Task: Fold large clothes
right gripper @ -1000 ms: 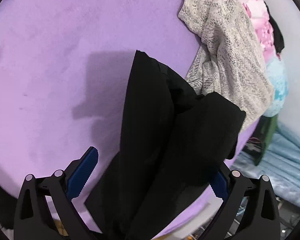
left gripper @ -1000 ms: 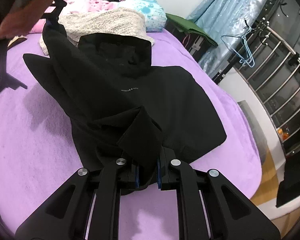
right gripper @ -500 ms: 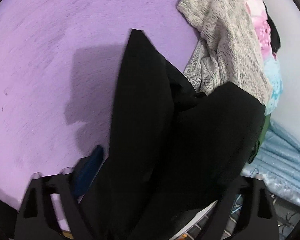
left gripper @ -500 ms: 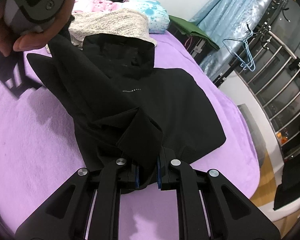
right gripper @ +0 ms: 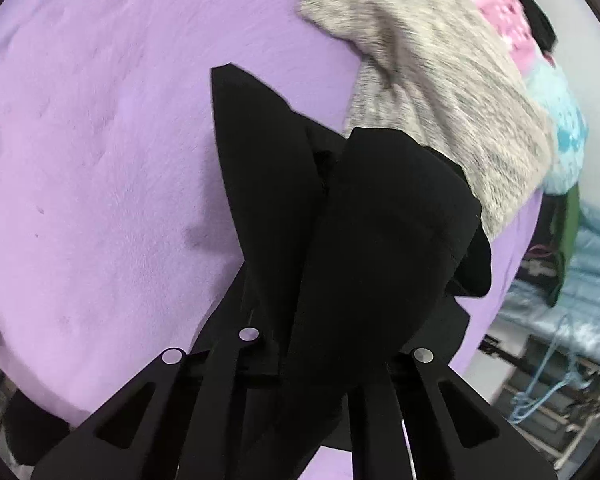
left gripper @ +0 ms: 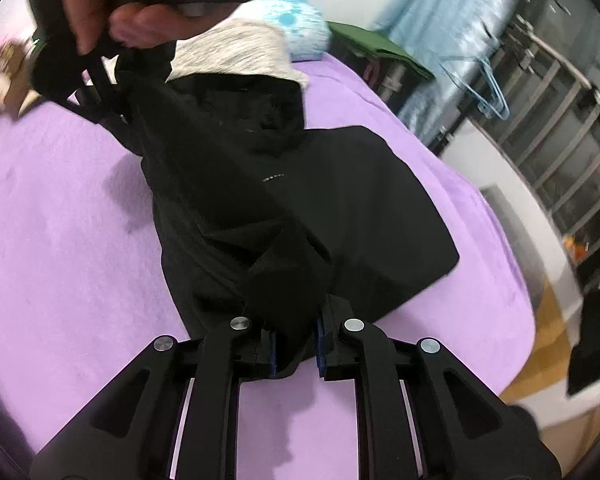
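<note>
A black hooded jacket (left gripper: 340, 208) lies on the purple bed (left gripper: 60, 240). My left gripper (left gripper: 296, 354) is shut on the jacket's near hem and holds it bunched above the bed. My right gripper (right gripper: 320, 364) is shut on a fold of the same jacket (right gripper: 372, 240) near its shoulder; the cloth hides its fingertips. In the left wrist view the right gripper (left gripper: 100, 76) and the hand holding it appear at the top left, lifting the jacket's far side.
A grey knitted garment (right gripper: 440, 68) lies behind the jacket's hood, with pink (right gripper: 516, 20) and light blue (left gripper: 296, 28) clothes beyond it. A green cloth (left gripper: 372, 40), a blue hanger (left gripper: 488, 92) and a metal rack (left gripper: 560, 120) stand off the bed's right side.
My right gripper closed on the jacket's far side and moved toward the middle, carrying the fold with it. My left gripper kept its hold on the hem.
</note>
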